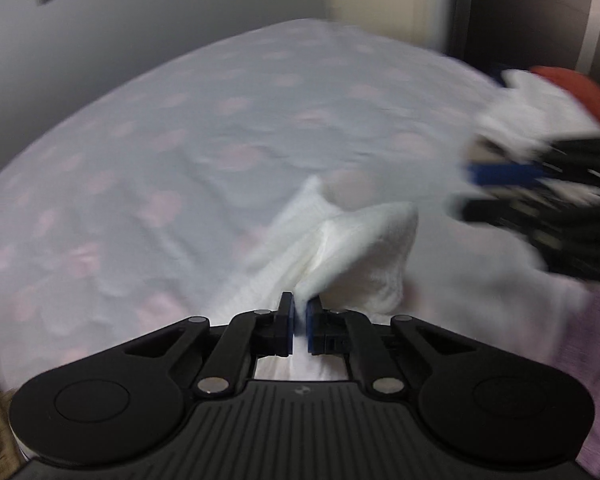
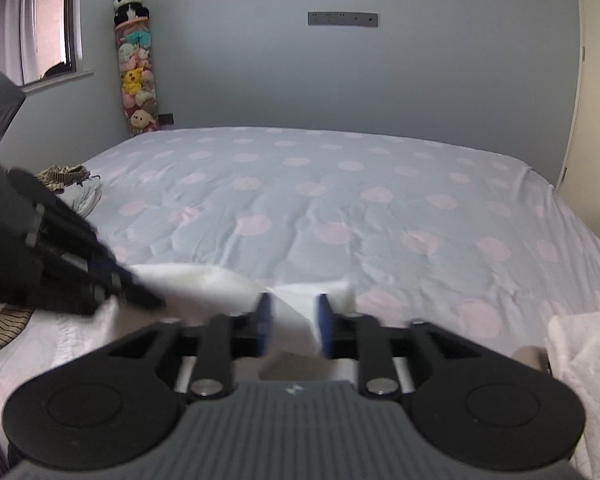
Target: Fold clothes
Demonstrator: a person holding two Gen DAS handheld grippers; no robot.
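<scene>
A white garment [image 1: 352, 248] lies bunched on the bed's grey sheet with pink dots [image 1: 180, 140]. My left gripper [image 1: 300, 314] is shut on a fold of it, the cloth rising from between the blue pads. The right gripper [image 1: 540, 200] shows blurred at the right of the left wrist view. In the right wrist view my right gripper [image 2: 291, 320] is open, its blue pads apart on either side of the white garment [image 2: 296, 312] just above the sheet [image 2: 340, 200]. The left gripper [image 2: 80, 264] shows blurred at the left, on the same cloth.
A pile of white and red clothes [image 1: 540, 100] lies at the right. White lacy cloth [image 2: 580, 360] lies at the bed's right edge. Striped and pale clothes [image 2: 72, 184] sit at the far left of the bed. A stack of plush toys [image 2: 136, 72] stands in the corner.
</scene>
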